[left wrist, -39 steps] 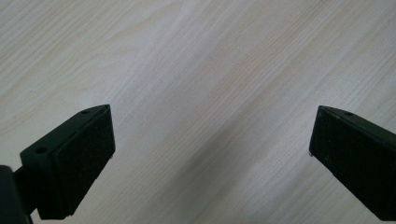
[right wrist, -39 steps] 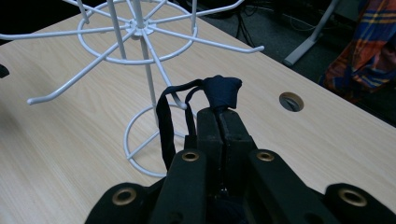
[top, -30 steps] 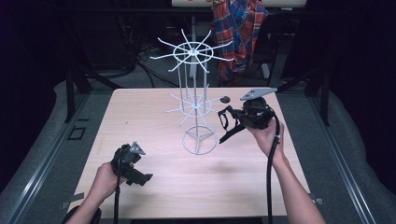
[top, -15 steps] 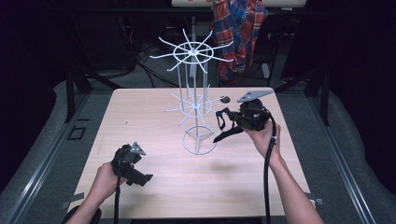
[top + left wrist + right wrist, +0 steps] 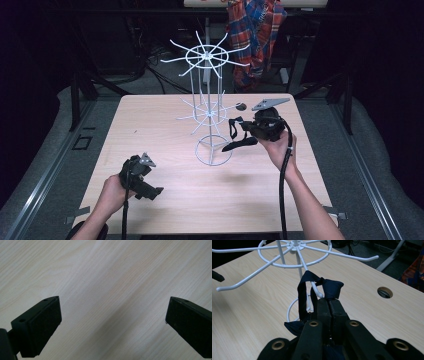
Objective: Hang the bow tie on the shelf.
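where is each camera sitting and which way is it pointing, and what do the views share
High view: above the person's side, facing forward and down on the table; shows both forearms, the left gripper, the right gripper and the white wire rack.
Left gripper view: rides the left gripper, looks down at bare tabletop; its two jaws stand wide apart.
Right gripper view: rides the right gripper, faces the rack; its jaws are shut on a dark strap at a hook tip.
Shared: high and right gripper views both show the rack, the strap and the table's cable hole.
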`<state>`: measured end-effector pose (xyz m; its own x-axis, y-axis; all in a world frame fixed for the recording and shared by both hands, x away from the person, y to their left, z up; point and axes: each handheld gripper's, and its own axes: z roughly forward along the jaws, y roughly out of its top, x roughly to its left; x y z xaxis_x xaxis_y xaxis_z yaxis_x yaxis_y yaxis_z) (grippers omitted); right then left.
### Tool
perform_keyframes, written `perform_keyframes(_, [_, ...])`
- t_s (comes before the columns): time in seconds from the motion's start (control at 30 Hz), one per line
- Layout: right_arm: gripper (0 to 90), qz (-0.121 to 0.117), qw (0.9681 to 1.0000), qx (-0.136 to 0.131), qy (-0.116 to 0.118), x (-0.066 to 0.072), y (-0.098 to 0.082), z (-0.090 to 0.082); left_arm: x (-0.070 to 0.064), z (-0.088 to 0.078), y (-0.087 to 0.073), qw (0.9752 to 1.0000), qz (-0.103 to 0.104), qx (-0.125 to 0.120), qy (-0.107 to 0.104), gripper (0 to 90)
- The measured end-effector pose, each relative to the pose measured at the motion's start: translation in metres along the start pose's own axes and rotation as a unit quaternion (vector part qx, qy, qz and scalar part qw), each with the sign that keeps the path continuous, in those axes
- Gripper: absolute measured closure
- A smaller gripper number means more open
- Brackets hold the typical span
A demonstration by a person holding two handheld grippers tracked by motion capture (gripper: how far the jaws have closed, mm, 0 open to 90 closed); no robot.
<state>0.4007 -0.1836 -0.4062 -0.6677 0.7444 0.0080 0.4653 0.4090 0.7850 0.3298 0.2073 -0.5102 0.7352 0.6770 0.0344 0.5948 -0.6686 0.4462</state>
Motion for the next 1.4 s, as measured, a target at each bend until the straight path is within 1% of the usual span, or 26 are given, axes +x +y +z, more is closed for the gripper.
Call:
perform_keyframes(0.2, [88.3, 0.005, 1.0, -0.004, 0.003, 0.001, 0.0, 0.005, 0.0, 0.0, 0.0, 1.0, 0.0, -0.001, 0.0, 0.4])
perform_keyframes(0.23, [88.3, 0.007, 0.9999, -0.002, 0.01, 0.0, 0.0, 0.006, -0.001, 0.001, 0.001, 1.0, 0.002, 0.002, 0.001, 0.4])
perform_keyframes(0.47, [88.3, 0.019, 0.9996, -0.006, 0.021, 0.001, 0.0, 0.013, 0.0, 0.001, -0.001, 1.0, 0.004, 0.005, -0.001, 0.4])
perform_keyframes(0.57, [88.3, 0.023, 0.9995, 0.0, 0.023, 0.002, -0.002, 0.019, 0.0, 0.001, -0.001, 1.0, 0.002, 0.006, -0.002, 0.4])
perform_keyframes(0.63, [88.4, 0.025, 0.9994, -0.004, 0.025, 0.002, -0.003, 0.02, -0.001, 0.001, -0.001, 1.0, 0.003, 0.007, -0.001, 0.4])
perform_keyframes(0.67, [88.4, 0.025, 0.9994, 0.0, 0.026, 0.002, -0.003, 0.021, -0.001, 0.001, -0.001, 1.0, 0.004, 0.008, -0.001, 0.4])
perform_keyframes(0.8, [88.6, 0.03, 0.9991, -0.002, 0.031, 0.002, -0.003, 0.022, 0.0, 0.002, -0.001, 0.9999, 0.003, 0.011, -0.003, 0.4])
perform_keyframes(0.87, [88.7, 0.032, 0.9989, 0.002, 0.033, 0.003, -0.003, 0.023, 0.0, 0.002, -0.001, 0.9999, 0.004, 0.012, -0.002, 0.4])
perform_keyframes(1.0, [88.6, 0.032, 0.999, 0.001, 0.033, 0.004, -0.004, 0.025, -0.001, 0.002, -0.001, 0.9999, 0.005, 0.012, -0.003, 0.4])
perform_keyframes(1.17, [88.3, 0.034, 0.9987, 0.004, 0.039, 0.004, -0.004, 0.026, 0.0, 0.002, -0.002, 0.9999, 0.004, 0.013, -0.003, 0.4])
perform_keyframes(1.23, [86.8, 0.037, 0.9983, 0.007, 0.045, 0.004, -0.004, 0.027, 0.0, 0.002, -0.002, 0.9999, 0.004, 0.013, -0.003, 0.4])
perform_keyframes(1.33, [83.9, 0.037, 0.9982, 0.009, 0.047, 0.004, -0.004, 0.028, 0.0, 0.002, -0.002, 0.9999, 0.004, 0.013, -0.003, 0.4])
perform_keyframes(1.37, [83.5, 0.031, 0.9984, 0.01, 0.047, 0.004, -0.004, 0.029, 0.0, 0.002, -0.002, 0.9999, 0.004, 0.013, -0.003, 0.4])
perform_keyframes(1.4, [83.4, 0.032, 0.9982, 0.012, 0.049, 0.005, -0.004, 0.028, 0.0, 0.002, -0.002, 0.9999, 0.004, 0.013, -0.004, 0.4])
